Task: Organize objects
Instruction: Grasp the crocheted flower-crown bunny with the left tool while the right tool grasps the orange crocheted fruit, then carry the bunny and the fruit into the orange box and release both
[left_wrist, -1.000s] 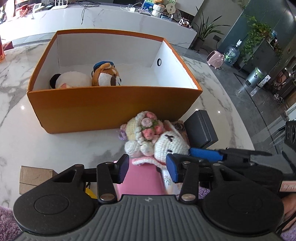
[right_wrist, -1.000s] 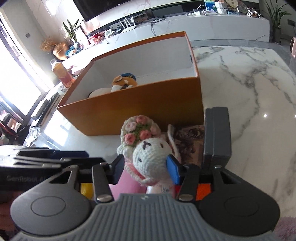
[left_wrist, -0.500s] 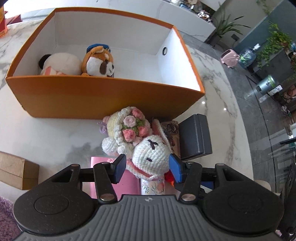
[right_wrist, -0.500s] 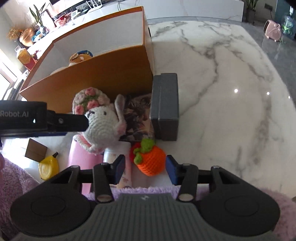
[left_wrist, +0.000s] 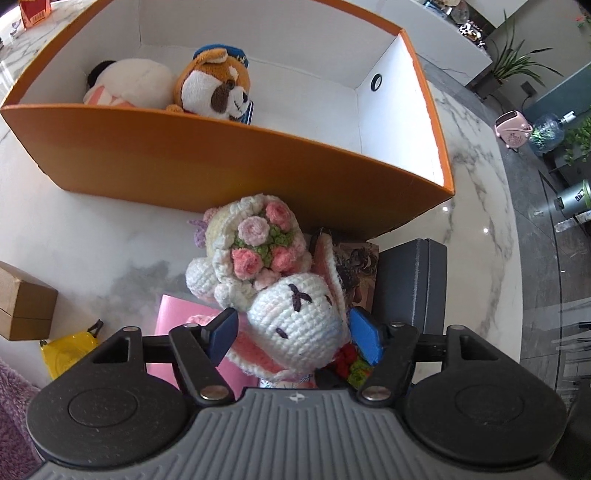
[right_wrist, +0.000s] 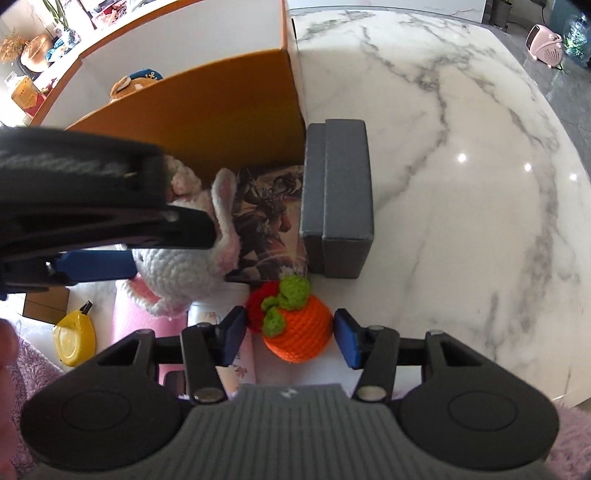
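You're at a white marble table (right_wrist: 461, 155) with grey veins; beyond it lie grey floor tiles (left_wrist: 546, 258), potted plants (left_wrist: 513, 62) and a long white counter (left_wrist: 436, 14)

Both wrist views close, angled down, sharing orange box (left_wrist: 221, 158)

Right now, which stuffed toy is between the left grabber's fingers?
The white crocheted bunny holding a flower bouquet. Its head sits between the left gripper fingers, outside the orange box. The brown dog plush and white plush lie inside.
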